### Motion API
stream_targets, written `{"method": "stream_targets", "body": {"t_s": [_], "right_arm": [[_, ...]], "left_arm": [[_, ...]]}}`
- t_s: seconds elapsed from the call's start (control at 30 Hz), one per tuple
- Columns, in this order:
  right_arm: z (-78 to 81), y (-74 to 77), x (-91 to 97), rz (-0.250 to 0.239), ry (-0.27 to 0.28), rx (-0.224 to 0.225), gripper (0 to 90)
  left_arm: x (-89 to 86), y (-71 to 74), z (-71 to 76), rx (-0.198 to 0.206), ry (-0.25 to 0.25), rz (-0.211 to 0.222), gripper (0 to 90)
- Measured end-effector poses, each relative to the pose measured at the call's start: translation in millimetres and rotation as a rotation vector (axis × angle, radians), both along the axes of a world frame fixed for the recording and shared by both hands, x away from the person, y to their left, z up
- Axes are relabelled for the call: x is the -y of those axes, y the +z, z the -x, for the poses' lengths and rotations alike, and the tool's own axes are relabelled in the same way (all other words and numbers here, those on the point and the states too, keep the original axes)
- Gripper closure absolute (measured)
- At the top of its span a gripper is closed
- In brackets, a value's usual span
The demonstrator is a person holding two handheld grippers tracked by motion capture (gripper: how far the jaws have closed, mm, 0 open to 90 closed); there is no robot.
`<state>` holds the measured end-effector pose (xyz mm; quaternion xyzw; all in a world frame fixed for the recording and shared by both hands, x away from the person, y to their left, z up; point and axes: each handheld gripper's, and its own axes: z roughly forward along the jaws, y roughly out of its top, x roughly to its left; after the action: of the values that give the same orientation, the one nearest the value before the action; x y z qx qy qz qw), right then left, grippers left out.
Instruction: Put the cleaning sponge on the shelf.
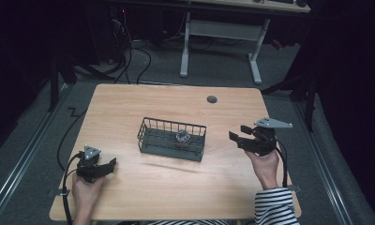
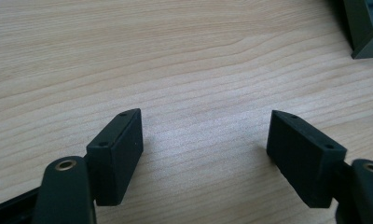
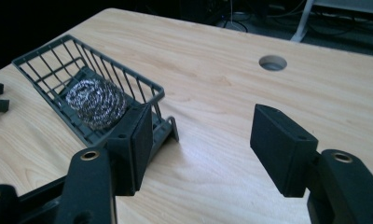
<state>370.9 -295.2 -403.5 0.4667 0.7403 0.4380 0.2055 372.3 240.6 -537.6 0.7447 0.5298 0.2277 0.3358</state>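
A dark grey wire basket (image 1: 172, 139) with a rectangular tray base is set near the middle of the light wooden table (image 1: 129, 108), and it serves here as the landmark. Inside it, toward its right end, a round steel-wool scouring ball (image 1: 183, 137) is seen resting on the floor of the basket, kept from rolling by the low wire walls. The right gripper (image 1: 240, 135) is held just to the right of the basket, raised off the table, with its jaws spread wide and aimed at the basket; in the right gripper view the scouring ball (image 3: 96, 102) lies beyond the near jaw, untouched. The left gripper (image 1: 111, 164) is kept well to the left of the basket and nearer the person, low over bare wood, its jaws likewise parted with nothing between them, apparently parked out of the way. A round cable hole (image 1: 212, 99) is cut in the table behind the basket.
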Motion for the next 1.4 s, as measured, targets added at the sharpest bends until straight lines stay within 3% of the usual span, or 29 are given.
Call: {"method": "stream_targets", "body": {"t_s": [0.23,0.63,0.97,1.4], "right_arm": [[4.9,-14.2,6.1,-0.03,-0.029,-0.004,40.2],[10.7,-44.9,7.0,-0.026,-0.051,-0.036,40.4],[12.6,-72.6,4.4,-0.015,-0.058,-0.069,40.2],[12.6,-97.1,0.3,0.024,-0.068,-0.11,39.9]], "left_arm": [[0.0,0.0,-0.3,0.0,0.0,-0.001,27.4],[0.0,0.0,-0.3,0.0,0.0,-0.001,27.4],[0.0,0.0,-0.3,0.0,0.0,0.0,27.4],[0.1,0.0,-0.2,0.0,-0.001,0.0,27.3]]}}
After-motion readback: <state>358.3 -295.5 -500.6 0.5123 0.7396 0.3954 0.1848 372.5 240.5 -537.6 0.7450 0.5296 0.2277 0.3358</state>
